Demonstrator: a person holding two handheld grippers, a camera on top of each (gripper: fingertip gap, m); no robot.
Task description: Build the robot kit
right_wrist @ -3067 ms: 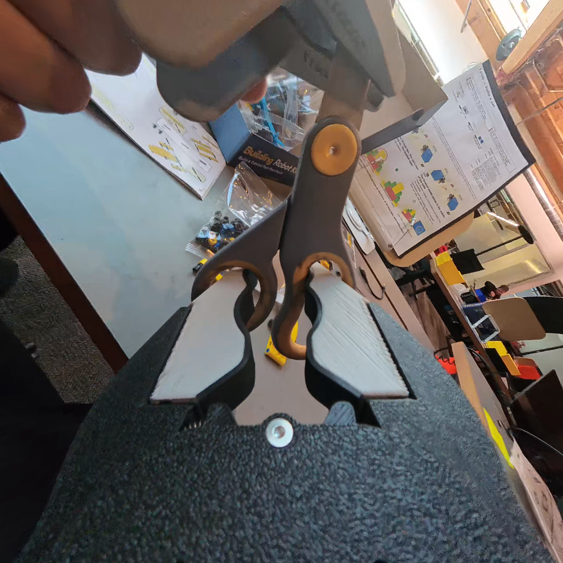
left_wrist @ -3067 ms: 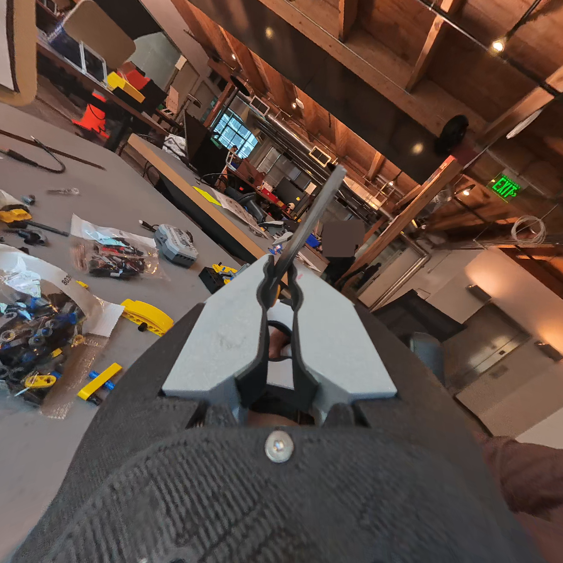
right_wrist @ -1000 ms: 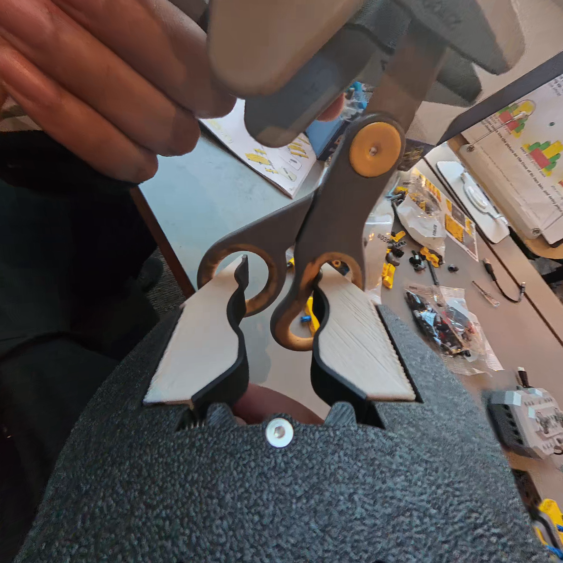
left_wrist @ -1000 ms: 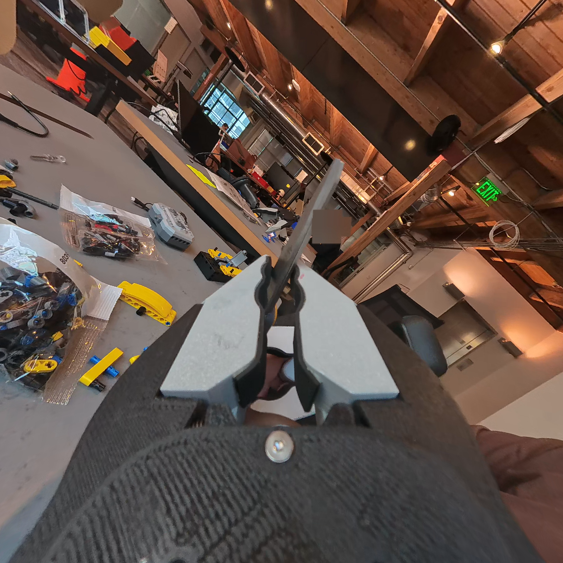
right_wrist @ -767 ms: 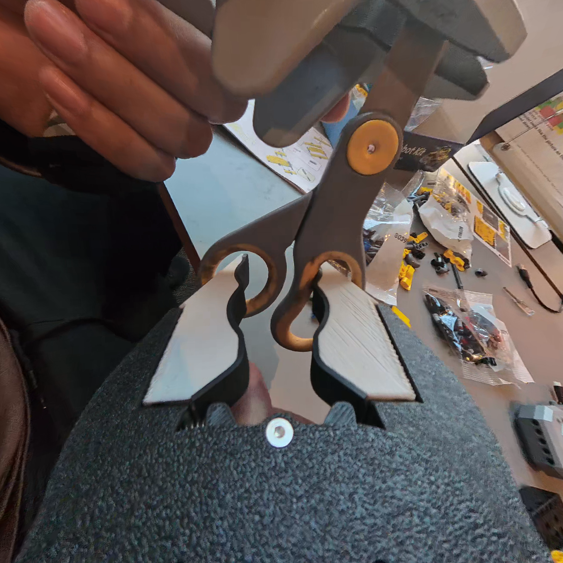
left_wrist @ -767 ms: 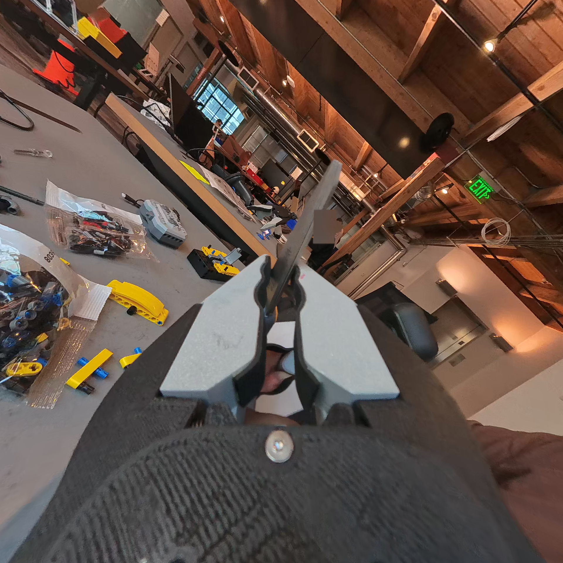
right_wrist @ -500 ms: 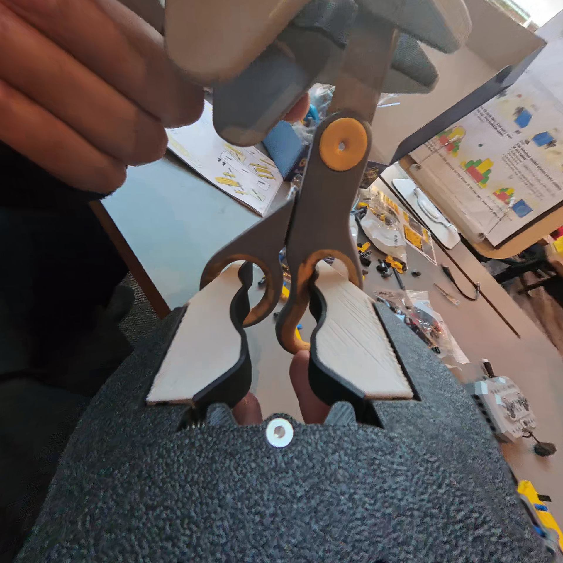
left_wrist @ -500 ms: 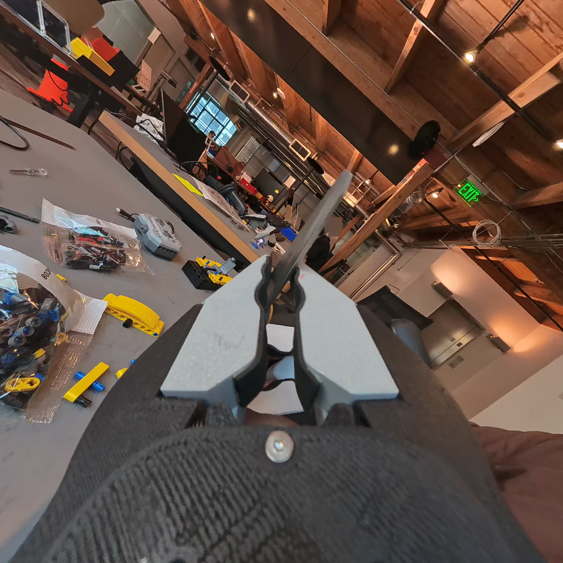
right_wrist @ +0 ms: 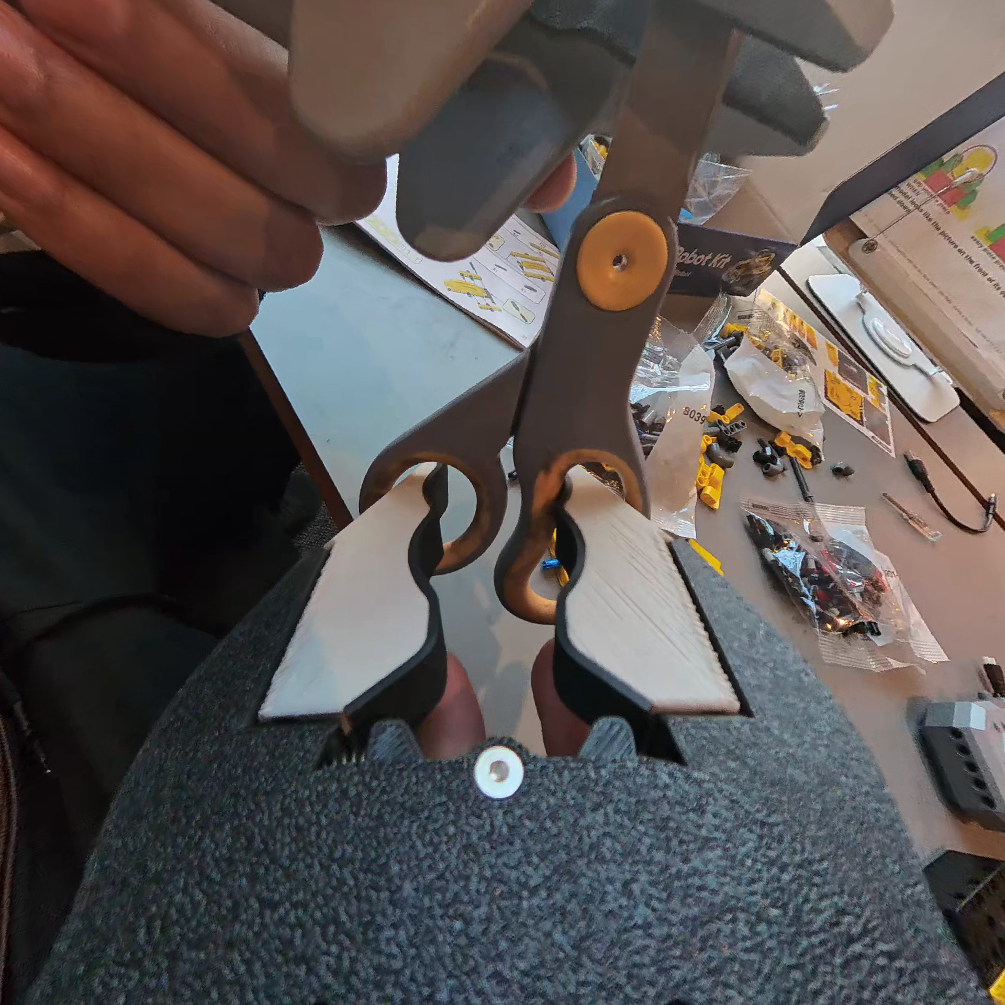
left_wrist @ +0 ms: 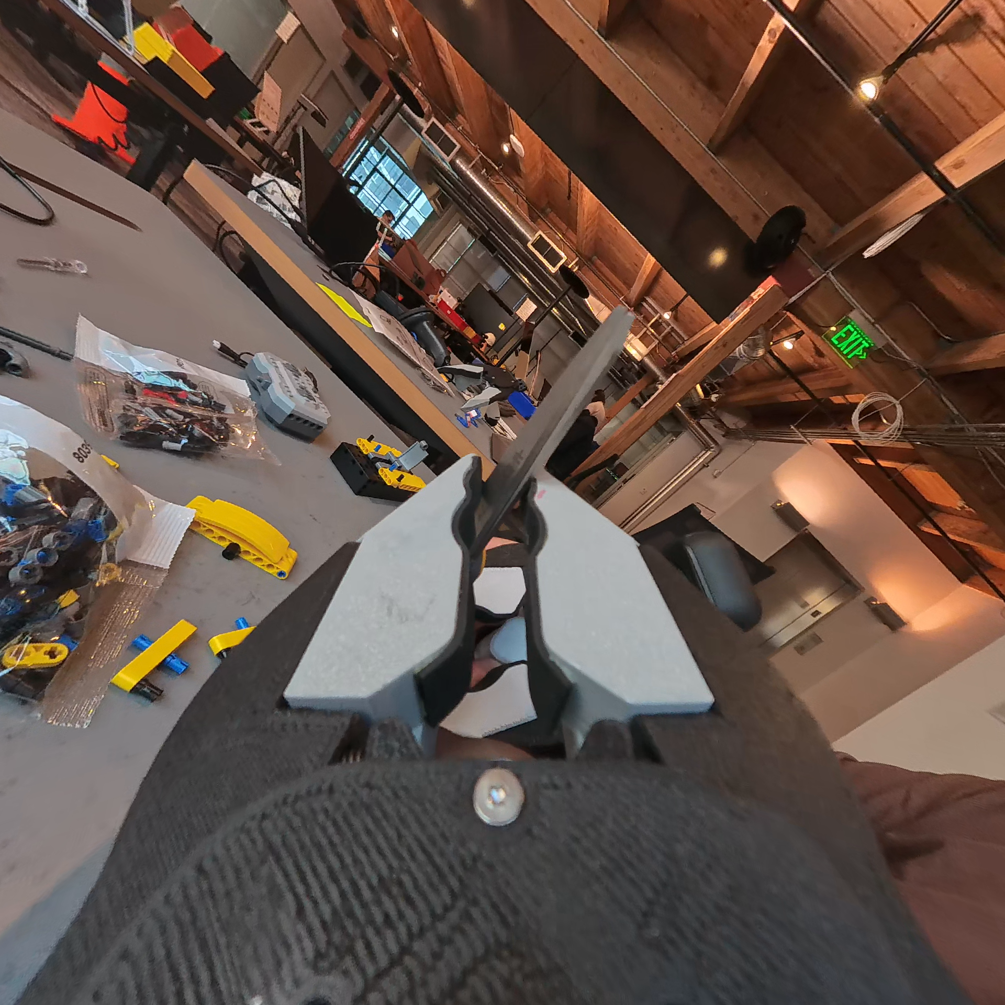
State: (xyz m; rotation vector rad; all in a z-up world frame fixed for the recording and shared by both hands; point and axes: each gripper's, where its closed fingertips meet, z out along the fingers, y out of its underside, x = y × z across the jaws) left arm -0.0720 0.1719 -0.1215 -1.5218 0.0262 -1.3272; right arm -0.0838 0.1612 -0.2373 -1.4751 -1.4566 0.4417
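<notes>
My left gripper (left_wrist: 500,484) is shut on the dark blade of a pair of scissors (left_wrist: 565,408), which sticks up and away to the right. In the right wrist view the scissors (right_wrist: 576,380) hang with a yellow pivot cap (right_wrist: 621,260) and two handle loops. My right gripper (right_wrist: 500,484) is open, with one fingertip poking into each loop. The left gripper (right_wrist: 652,98) and the hand (right_wrist: 136,190) holding it fill the top of that view, clamped on the blade.
A grey table (left_wrist: 163,283) carries clear bags of small parts (left_wrist: 157,402), a yellow curved piece (left_wrist: 239,530), a grey block (left_wrist: 285,389) and a black block (left_wrist: 375,465). An instruction booklet (right_wrist: 478,272) lies near the table's edge (right_wrist: 293,424). There is about 11 cm between the tips of the two grippers.
Both grippers and the scissors have swung and tilted a little together above the table's edge. The left grip on the blade and the right fingers in the loops are unchanged.
</notes>
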